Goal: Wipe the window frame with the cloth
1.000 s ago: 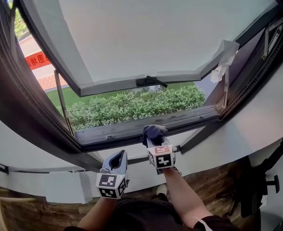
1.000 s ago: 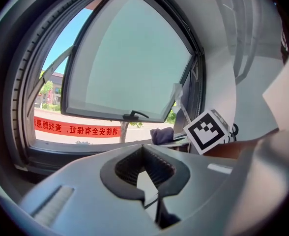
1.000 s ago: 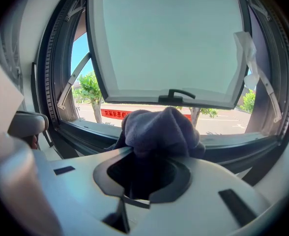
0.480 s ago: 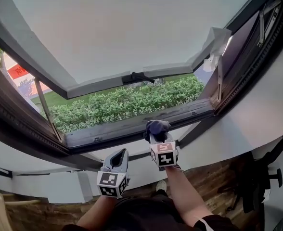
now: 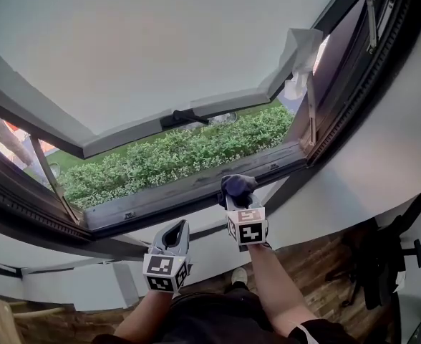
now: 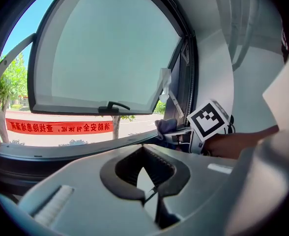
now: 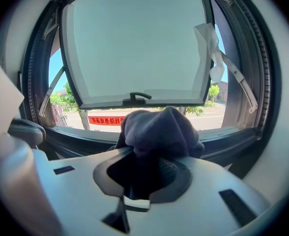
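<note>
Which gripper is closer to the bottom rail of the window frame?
Right. The right gripper, shut on the dark cloth, is up at the bottom rail; the left gripper, shut, sits lower, nearer the person.

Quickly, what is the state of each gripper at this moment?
Left gripper: shut, with nothing between its jaws.
Right gripper: shut on the dark cloth.

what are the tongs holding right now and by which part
Right tongs clamp the dark cloth by its bunched lower end; the rest bulges out ahead. Left tongs are shut, empty.
</note>
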